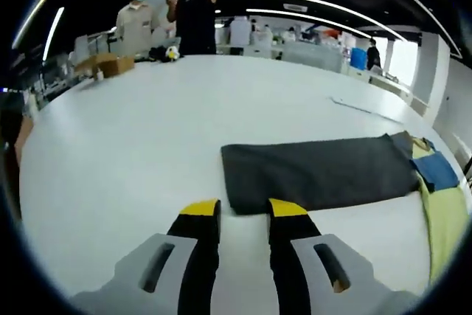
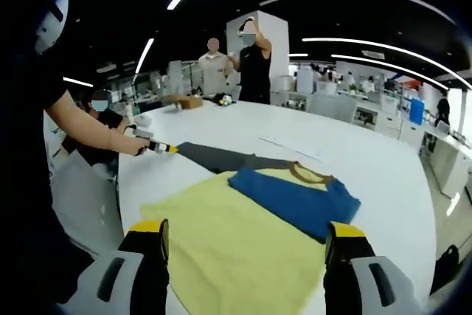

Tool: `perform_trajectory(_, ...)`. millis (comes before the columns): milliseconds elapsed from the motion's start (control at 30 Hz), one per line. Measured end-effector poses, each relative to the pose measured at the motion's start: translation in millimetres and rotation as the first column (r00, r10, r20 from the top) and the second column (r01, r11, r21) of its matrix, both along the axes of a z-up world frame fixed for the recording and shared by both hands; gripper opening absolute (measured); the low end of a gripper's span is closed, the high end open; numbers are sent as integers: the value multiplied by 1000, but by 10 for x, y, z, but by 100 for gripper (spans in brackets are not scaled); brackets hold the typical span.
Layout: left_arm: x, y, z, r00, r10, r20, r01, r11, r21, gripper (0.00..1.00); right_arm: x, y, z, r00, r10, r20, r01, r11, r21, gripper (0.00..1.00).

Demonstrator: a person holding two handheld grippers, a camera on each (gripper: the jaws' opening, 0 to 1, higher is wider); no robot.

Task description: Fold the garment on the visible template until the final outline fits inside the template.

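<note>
Both the left tongs (image 1: 244,212) and right tongs (image 2: 246,234) gaped empty, the yellow-and-blue garment (image 2: 243,237) lying between the right pair, on a white bench (image 1: 133,138) in a bright workshop.

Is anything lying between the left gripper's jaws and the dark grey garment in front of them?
Nothing visible does. In the left gripper view the left gripper stands open just short of the near edge of the dark grey garment, with bare white table around them.
</note>
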State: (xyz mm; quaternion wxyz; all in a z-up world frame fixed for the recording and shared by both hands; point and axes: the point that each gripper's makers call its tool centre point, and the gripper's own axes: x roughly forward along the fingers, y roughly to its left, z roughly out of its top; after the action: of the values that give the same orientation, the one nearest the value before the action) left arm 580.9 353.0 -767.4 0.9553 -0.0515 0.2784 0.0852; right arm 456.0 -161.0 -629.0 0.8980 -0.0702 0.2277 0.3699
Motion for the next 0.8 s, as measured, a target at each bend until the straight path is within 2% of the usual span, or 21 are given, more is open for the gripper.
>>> perform_trajectory(100,-43,-69,10,1000,-6,-8,6,1000,7,19,-1,5,-24,1000,-2,-5,2,1000,-5,85)
perform_trajectory(200,-59,-99,53,1000,20,-2,-20,1000,-10,16,-1,15,-35,1000,-1,-5,1,1000,-8,84)
perform_trajectory(300,-103,-109,76,997,72,-24,-72,997,-11,12,4,16,-46,1000,-5,-9,5,1000,-8,84)
perform_trajectory(433,-124,-86,92,987,161,-25,-163,985,-65,9,-1,9,-59,1000,-6,-8,6,1000,-17,83)
perform_trajectory(533,-132,-46,101,970,243,-15,-242,957,-159,5,10,-29,-72,1000,-15,-9,15,1000,-15,81)
perform_trajectory(667,-128,-46,99,971,239,-23,-239,956,-168,1,19,-77,-107,1000,-22,-11,22,1000,-17,81)
perform_trajectory(800,-126,-28,92,970,240,-22,-240,952,-189,0,-3,-57,-130,1000,-21,-17,20,1000,-13,82)
